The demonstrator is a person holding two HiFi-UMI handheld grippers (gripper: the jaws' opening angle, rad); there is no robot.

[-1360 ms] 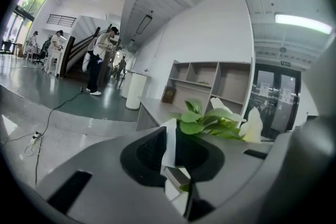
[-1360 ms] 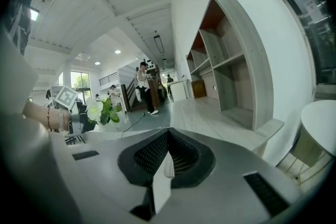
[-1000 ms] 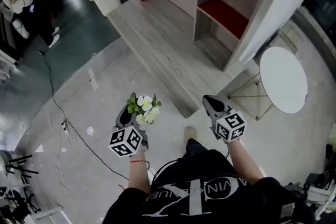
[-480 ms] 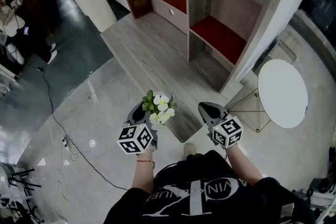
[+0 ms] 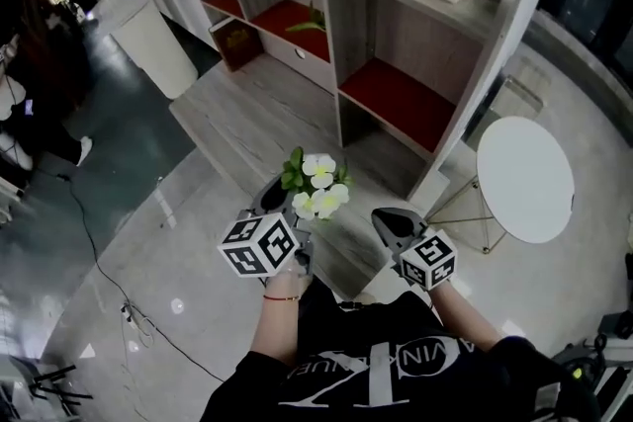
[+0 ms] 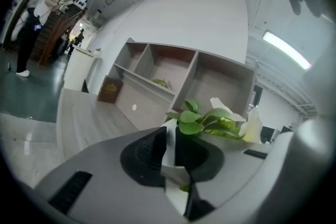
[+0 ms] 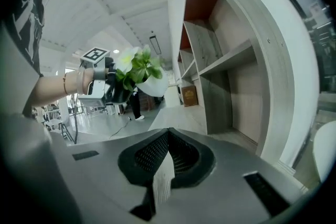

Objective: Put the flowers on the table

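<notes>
Grey wood-grain shelving [image 5: 396,44] with red-lined cubbies stands beside a smooth, round white tabletop [image 5: 524,178]. The left claw [image 5: 273,201] grasps the white-potted flowers [image 5: 318,185], now nearer the shelving than before. The right claw [image 5: 388,218] is clenched and empty.

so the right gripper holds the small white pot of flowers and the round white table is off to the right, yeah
No, the left gripper holds the small white pot of white flowers and green leaves, its fingers clamped on the rim, as the left gripper view shows. The right gripper is shut and empty. The round white table is off to the right.
</notes>
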